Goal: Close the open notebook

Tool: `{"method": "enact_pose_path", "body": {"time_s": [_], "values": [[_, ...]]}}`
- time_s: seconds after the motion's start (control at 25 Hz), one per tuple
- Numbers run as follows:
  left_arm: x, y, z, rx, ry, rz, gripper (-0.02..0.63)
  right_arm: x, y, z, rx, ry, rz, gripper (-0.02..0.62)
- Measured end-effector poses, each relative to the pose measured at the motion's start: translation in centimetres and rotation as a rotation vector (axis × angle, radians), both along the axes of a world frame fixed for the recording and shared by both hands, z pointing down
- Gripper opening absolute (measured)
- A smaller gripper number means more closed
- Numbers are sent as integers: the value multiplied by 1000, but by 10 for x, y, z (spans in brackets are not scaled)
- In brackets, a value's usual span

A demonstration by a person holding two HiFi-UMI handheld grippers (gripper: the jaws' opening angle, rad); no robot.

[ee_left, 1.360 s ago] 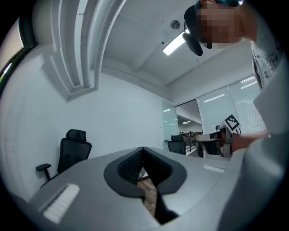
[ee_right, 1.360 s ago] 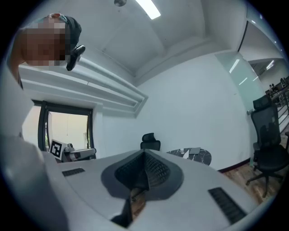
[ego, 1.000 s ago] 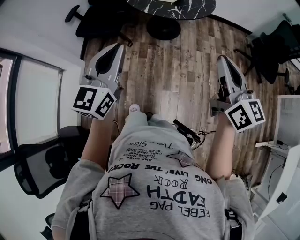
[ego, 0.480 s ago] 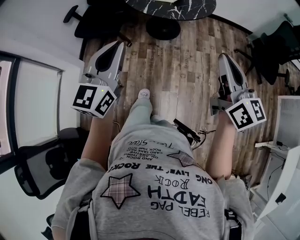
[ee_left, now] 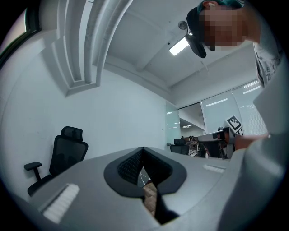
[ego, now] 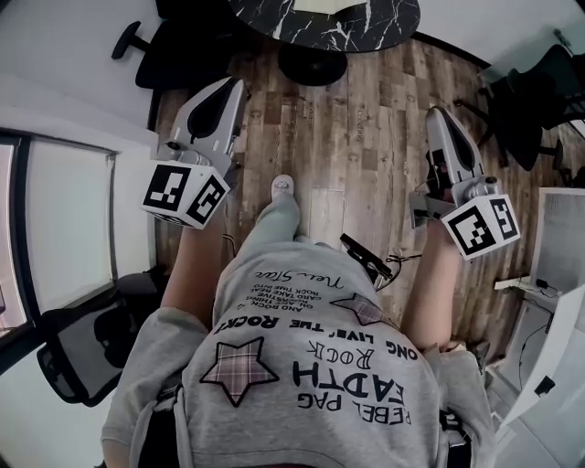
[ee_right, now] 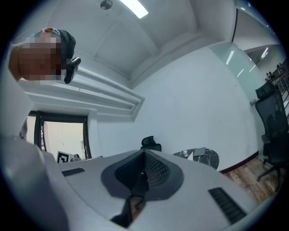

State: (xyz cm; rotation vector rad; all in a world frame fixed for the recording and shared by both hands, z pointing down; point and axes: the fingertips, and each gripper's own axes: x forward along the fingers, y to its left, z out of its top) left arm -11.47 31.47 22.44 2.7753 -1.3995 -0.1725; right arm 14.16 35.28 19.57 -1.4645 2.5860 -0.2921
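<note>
**A:** Where did we have the grippers?

**B:** We held both out level above the wooden floor (ego: 356, 155). The left gripper (ego: 235, 87) was on our left and the right gripper (ego: 437, 115) on our right, well apart, with our shoe (ego: 282, 186) on the boards between them.

**A:** And how did the jaws stand?

**B:** In the left gripper view we saw the two jaws brought together at their tips, with nothing caught between them. The right gripper's jaws were pressed together the same way, and empty.

**A:** Did we find the notebook?

**B:** We saw a pale flat thing (ego: 315, 6) lying on the round black marbled table (ego: 375, 23) ahead of us, beyond both grippers and touching neither. We could not tell whether it was the notebook, or whether it lay open.

**A:** What else did we see?

**B:** A black office chair (ee_left: 67, 151) stood by the white wall (ee_left: 122, 103).
</note>
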Motion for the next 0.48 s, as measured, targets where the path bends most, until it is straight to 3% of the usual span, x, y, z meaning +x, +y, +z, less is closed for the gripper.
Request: {"method": "enact_pose_path", "body": {"time_s": [0.48], "values": [[3, -119, 5, -33, 11, 47, 9, -2, -102, 13, -57, -33, 34, 12]]}}
